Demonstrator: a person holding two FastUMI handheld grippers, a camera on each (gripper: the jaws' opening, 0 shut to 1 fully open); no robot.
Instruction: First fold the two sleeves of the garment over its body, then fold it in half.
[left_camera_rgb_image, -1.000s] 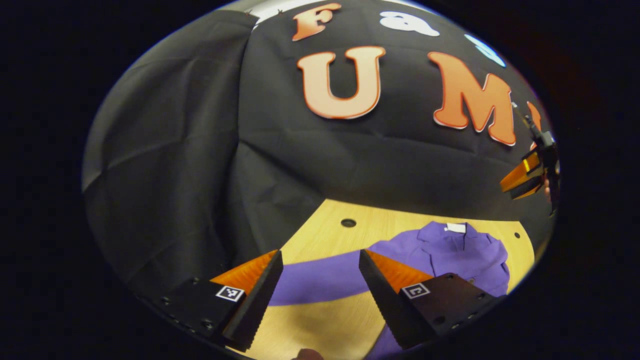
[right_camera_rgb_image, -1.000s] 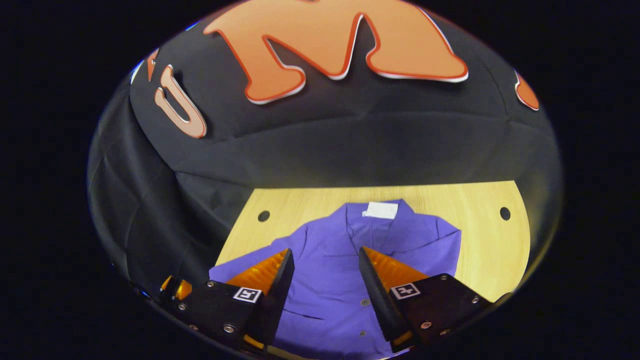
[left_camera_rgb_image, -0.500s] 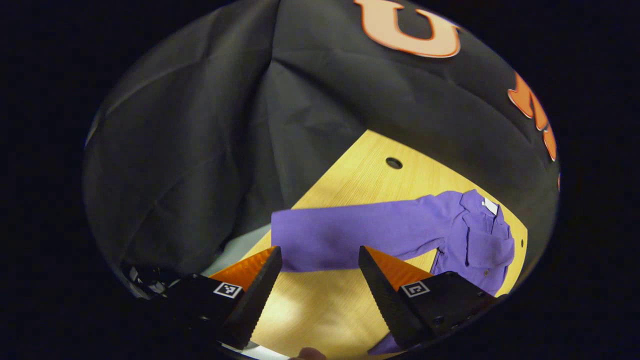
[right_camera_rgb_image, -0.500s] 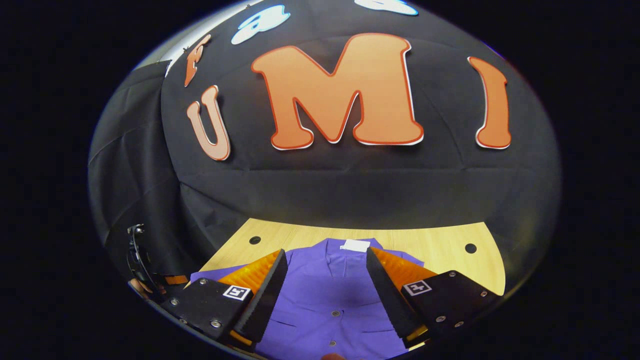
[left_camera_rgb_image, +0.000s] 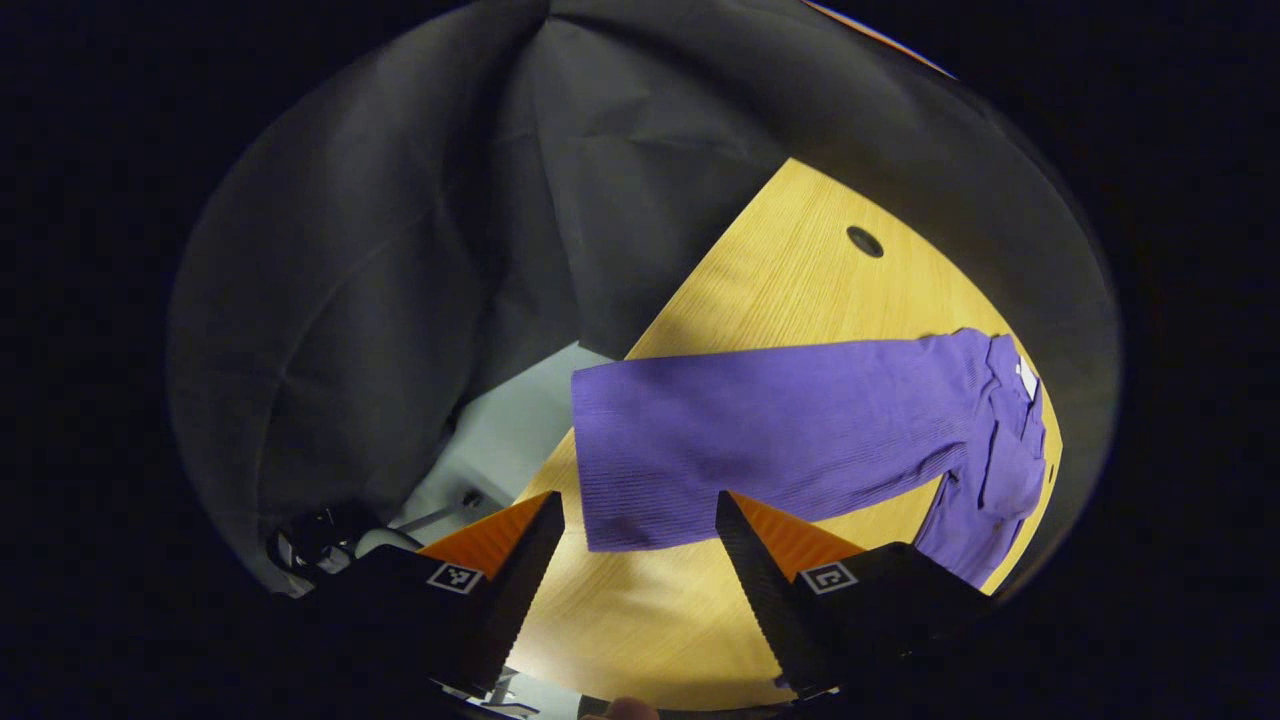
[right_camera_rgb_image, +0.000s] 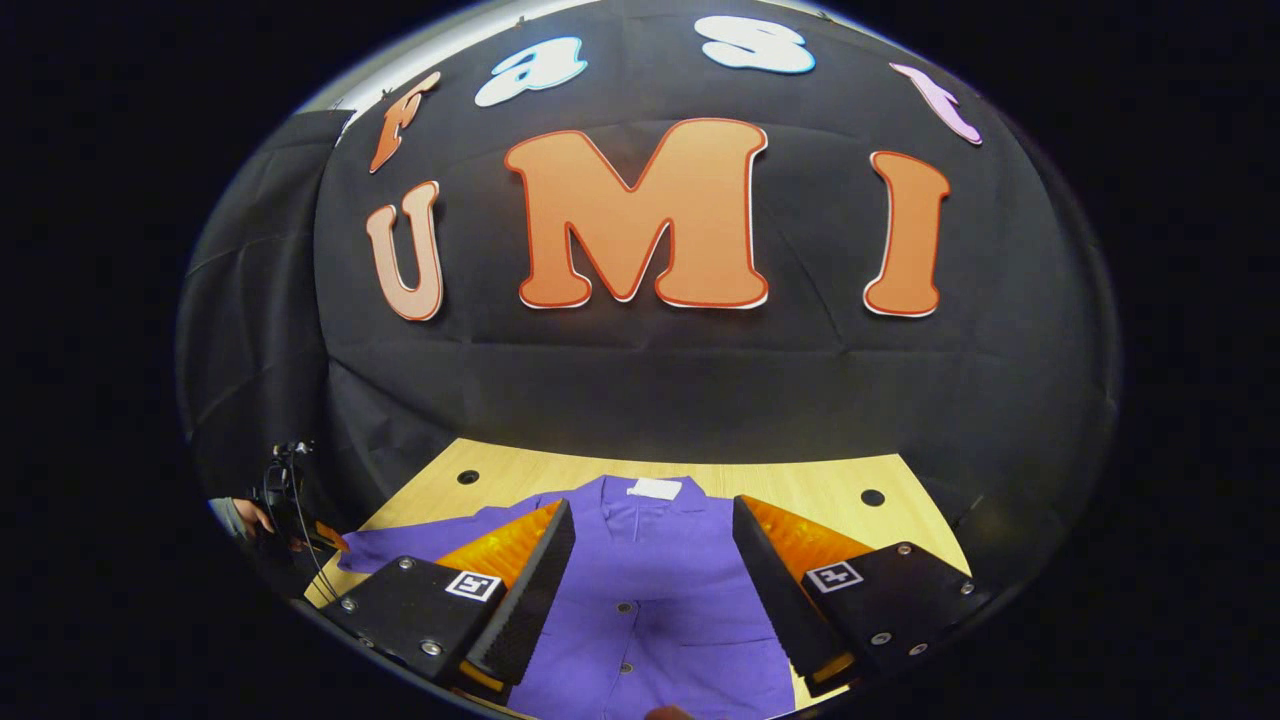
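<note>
We see the shirt (right_camera_rgb_image: 660, 590) flat on the table (left_camera_rgb_image: 800, 280), collar toward the wall, one sleeve (left_camera_rgb_image: 760, 440) stretched sideways across mid-frame. Left claw (left_camera_rgb_image: 640, 540) and right claw (right_camera_rgb_image: 650, 550) gape, holding nothing.

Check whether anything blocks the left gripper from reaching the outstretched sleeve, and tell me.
Nothing visible does. The left gripper is open, with the sleeve lying flat on the wooden table just ahead of its fingertips. Bare tabletop lies between them, and the cuff end is uncovered.

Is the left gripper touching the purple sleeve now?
Apart. In the left gripper view, bare table lies between the open left gripper and the sleeve.
</note>
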